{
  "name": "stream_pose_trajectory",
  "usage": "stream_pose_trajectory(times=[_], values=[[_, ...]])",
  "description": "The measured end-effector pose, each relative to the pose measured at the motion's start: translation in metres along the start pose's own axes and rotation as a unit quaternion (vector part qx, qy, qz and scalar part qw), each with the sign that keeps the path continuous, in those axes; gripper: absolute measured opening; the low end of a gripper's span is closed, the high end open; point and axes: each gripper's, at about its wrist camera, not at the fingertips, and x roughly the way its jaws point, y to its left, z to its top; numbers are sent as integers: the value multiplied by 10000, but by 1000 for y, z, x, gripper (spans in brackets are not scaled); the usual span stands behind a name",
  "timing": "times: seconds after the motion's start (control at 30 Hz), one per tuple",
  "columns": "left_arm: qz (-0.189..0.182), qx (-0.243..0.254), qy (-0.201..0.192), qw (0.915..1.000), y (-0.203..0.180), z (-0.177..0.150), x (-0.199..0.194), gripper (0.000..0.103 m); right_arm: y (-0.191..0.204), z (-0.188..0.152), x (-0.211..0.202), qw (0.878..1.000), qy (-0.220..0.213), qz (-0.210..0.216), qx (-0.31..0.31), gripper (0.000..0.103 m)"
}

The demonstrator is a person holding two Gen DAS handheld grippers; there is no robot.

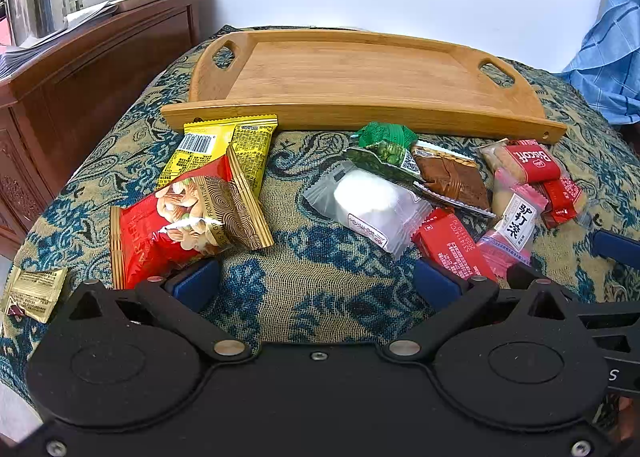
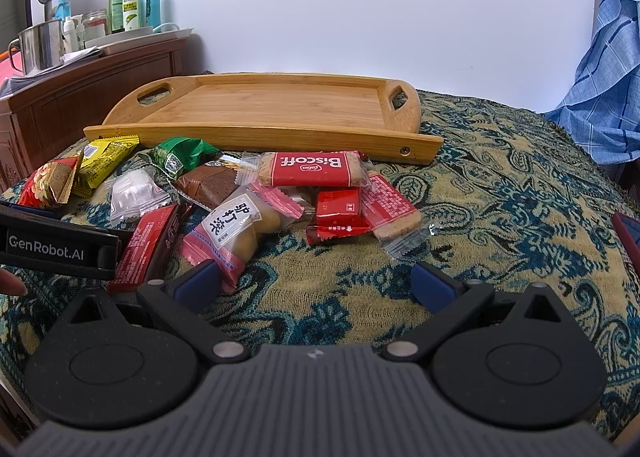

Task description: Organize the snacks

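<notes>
An empty bamboo tray (image 1: 352, 113) (image 2: 264, 131) lies at the far side of the patterned cloth. In front of it lie several snack packets: a red nut bag (image 1: 176, 217) (image 2: 50, 183), a yellow packet (image 1: 224, 149) (image 2: 102, 159), a white round sweet (image 1: 368, 203) (image 2: 134, 191), a green packet (image 1: 386, 147) (image 2: 180, 155), a brown cake (image 1: 452, 177) (image 2: 212, 181), a Biscoff biscuit (image 1: 528, 163) (image 2: 312, 169) and red wafers (image 1: 452, 245) (image 2: 340, 209). My left gripper (image 1: 316, 283) is open and empty before the pile. My right gripper (image 2: 316, 285) is open and empty, to the right of the left one (image 2: 56, 249).
A small gold packet (image 1: 34, 291) lies alone at the cloth's left edge. A wooden cabinet (image 1: 80, 69) with bottles, a steel pot (image 1: 36, 5) and a white tray stands at the left. Blue checked fabric (image 2: 608, 77) hangs at the right.
</notes>
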Motion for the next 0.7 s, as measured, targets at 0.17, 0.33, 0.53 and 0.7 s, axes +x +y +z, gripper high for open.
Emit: stream_pose_trajectory(times=[0.17,0.33,0.53,0.7], values=[[1,0,0,10000,0,0,0,103,-1,1,0,10000,2,-1,5,103],[1,1,-2,10000,0,0,0,103,-1,1,1,10000,1,-2,2,103],[1,1,-2,10000,0,0,0,103,-1,1,1,10000,-1,-3,0,103],[3,2,-1,10000,0,0,0,103,-1,1,1,10000,-2,-5,-3,103]])
